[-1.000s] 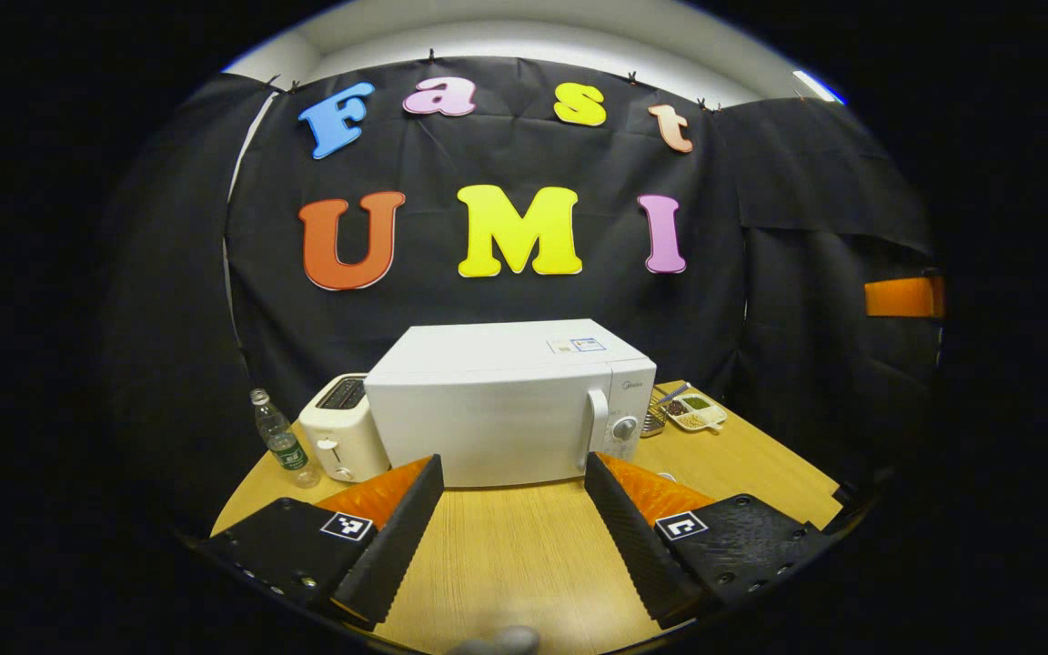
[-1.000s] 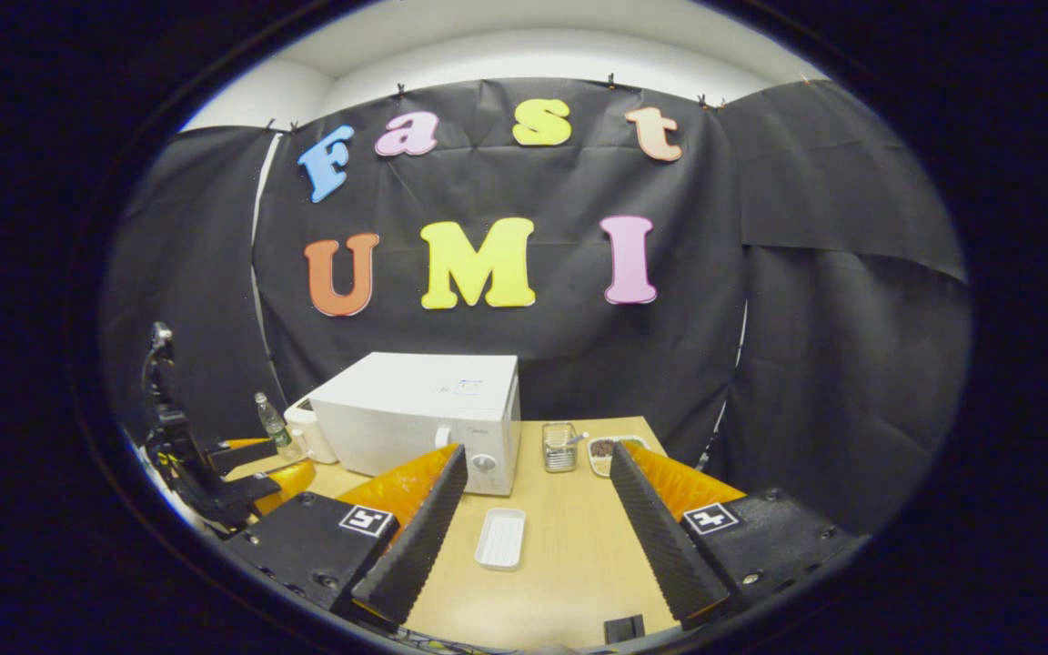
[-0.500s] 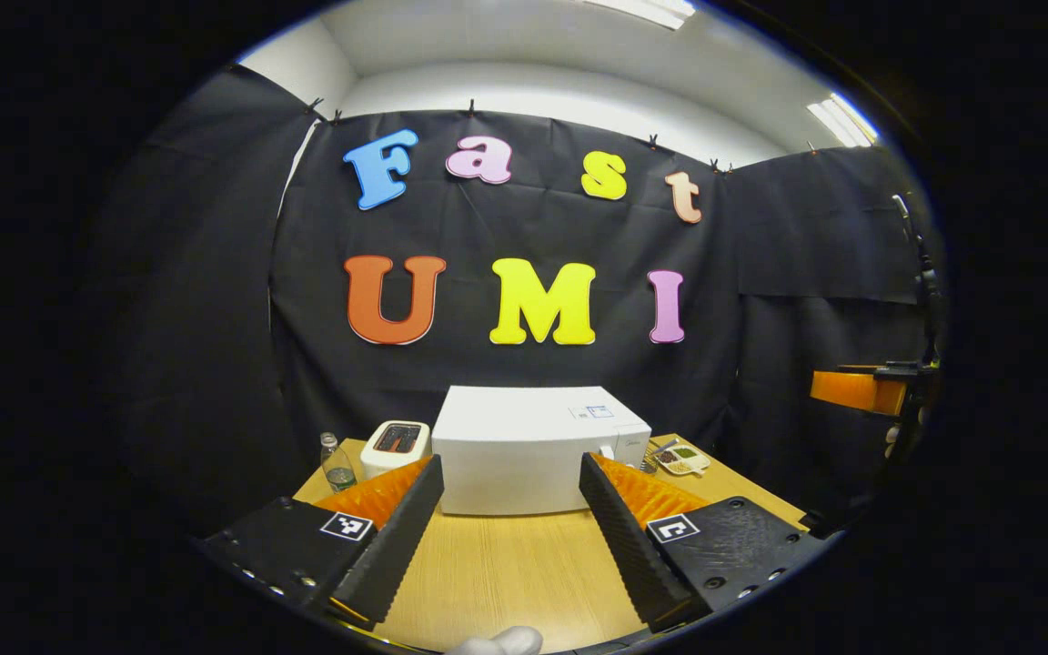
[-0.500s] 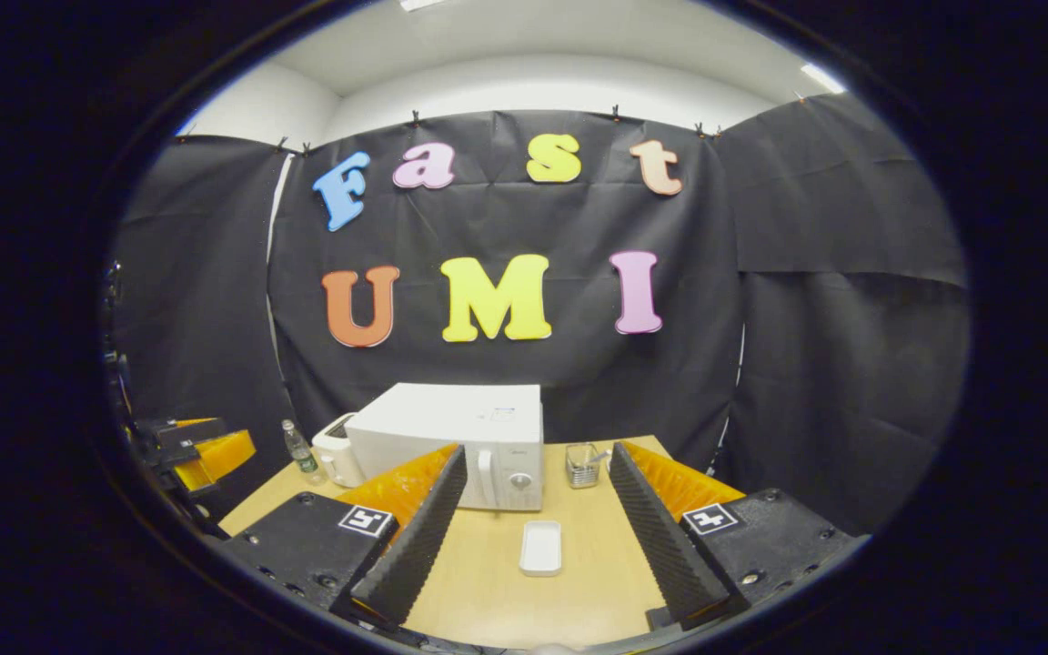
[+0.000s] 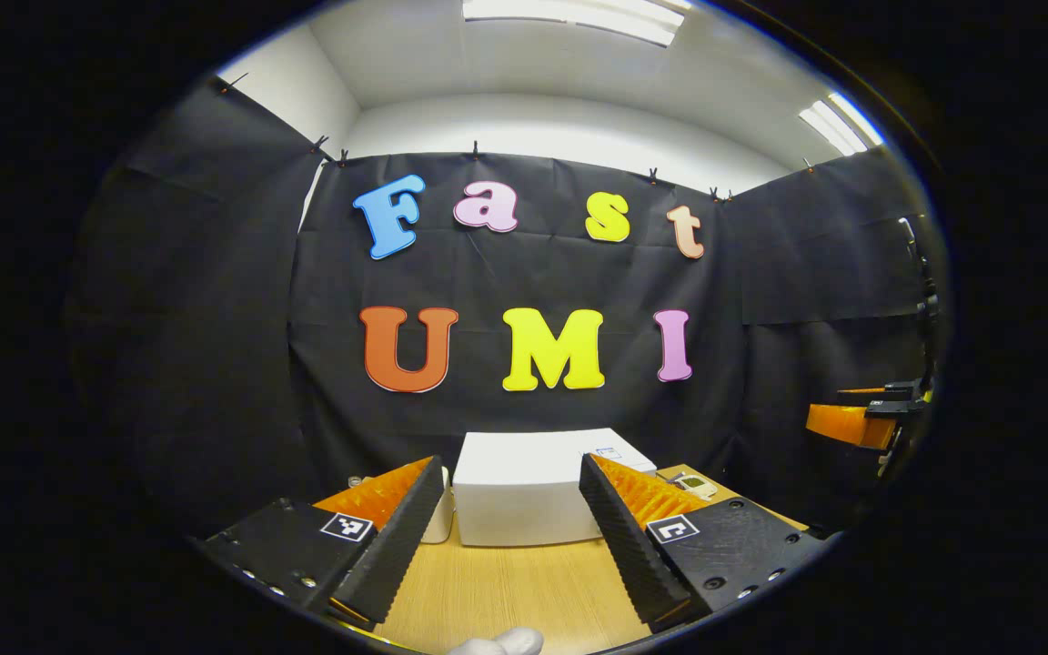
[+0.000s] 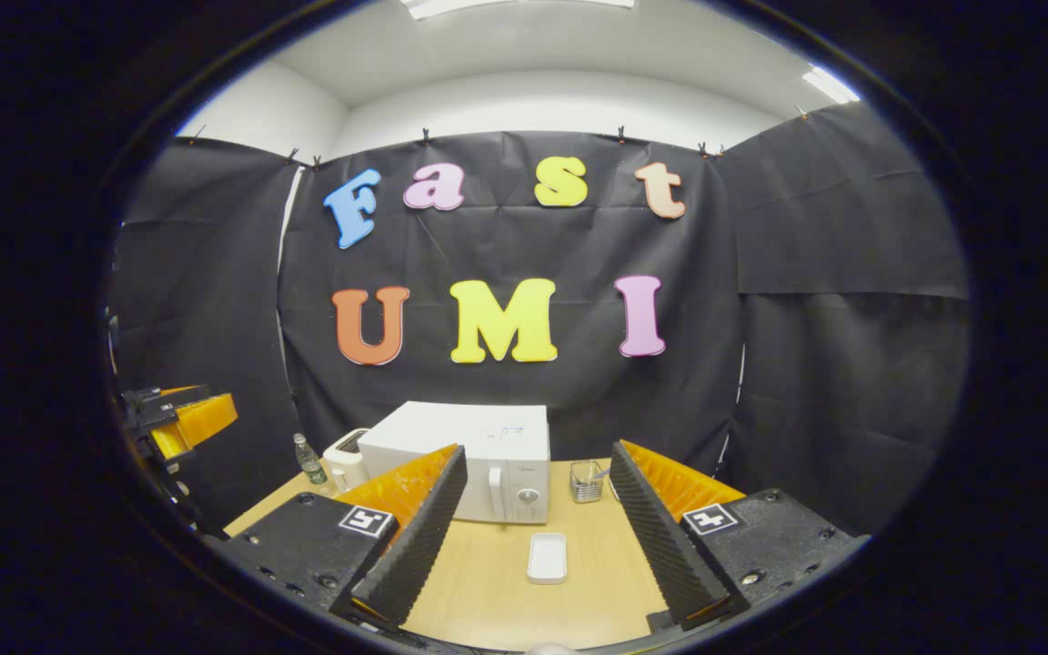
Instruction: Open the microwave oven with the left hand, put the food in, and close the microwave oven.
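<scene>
A white microwave [image 5: 524, 491] [image 6: 474, 459] stands at the back of the wooden table [image 6: 506, 582], door shut, handle and knobs on its right front. In the right gripper view a small white rectangular dish [image 6: 548, 557] lies on the table before it. My left gripper [image 5: 510, 496] is open and empty, well back from the microwave; it shows far left in the right gripper view [image 6: 180, 417]. My right gripper [image 6: 533, 487] is open and empty above the table's near side; it shows at the right edge of the left gripper view [image 5: 861, 418].
A white toaster [image 6: 345, 452] and a clear water bottle [image 6: 309, 459] stand left of the microwave. A metal mesh holder [image 6: 586, 482] sits right of it, and a small tray with food bits [image 5: 697, 487] lies at the back right.
Both grippers have pulled back and tilted upward: the microwave looks smaller and lower in both views, and more ceiling shows. Both stay open.
</scene>
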Demonstrator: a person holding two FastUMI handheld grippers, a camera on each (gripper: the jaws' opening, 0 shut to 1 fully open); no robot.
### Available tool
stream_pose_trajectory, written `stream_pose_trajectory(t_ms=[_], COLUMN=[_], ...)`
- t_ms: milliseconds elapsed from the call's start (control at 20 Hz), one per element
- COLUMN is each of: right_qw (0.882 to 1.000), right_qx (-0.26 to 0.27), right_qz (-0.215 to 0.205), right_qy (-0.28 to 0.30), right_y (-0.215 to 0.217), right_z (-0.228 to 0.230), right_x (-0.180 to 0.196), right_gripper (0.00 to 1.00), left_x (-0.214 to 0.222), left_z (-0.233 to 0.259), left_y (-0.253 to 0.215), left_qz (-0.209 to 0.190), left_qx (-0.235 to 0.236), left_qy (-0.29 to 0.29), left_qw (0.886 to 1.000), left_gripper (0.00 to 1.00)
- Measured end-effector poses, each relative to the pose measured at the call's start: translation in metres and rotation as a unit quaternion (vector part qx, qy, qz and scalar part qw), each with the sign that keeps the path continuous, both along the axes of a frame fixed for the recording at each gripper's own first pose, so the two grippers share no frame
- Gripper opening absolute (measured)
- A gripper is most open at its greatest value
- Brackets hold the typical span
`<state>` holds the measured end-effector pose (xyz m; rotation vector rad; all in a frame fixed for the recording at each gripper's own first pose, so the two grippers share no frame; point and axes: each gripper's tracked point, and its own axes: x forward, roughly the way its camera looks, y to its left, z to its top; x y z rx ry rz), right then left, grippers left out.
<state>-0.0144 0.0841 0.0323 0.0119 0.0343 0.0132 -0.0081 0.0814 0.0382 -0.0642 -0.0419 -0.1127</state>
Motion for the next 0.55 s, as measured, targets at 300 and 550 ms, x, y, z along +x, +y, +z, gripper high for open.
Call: stream_pose_trajectory(t_ms=[300, 550], right_qw=[1.0, 1.0], right_qx=[0.0, 0.001], right_qz=[0.003, 0.005], right_qy=[-0.016, -0.022], right_y=[0.0, -0.005], right_z=[0.014, 0.021], right_x=[-0.005, -0.006], right_gripper=[0.9, 0.9], left_x=[-0.005, -0.008], left_z=[0.005, 0.016], left_y=[-0.003, -0.005], left_qz=[0.01, 0.018], left_qx=[0.006, 0.009], left_qy=[0.001, -0.012], left_qw=[1.0, 1.0], left_gripper=[0.93, 0.93])
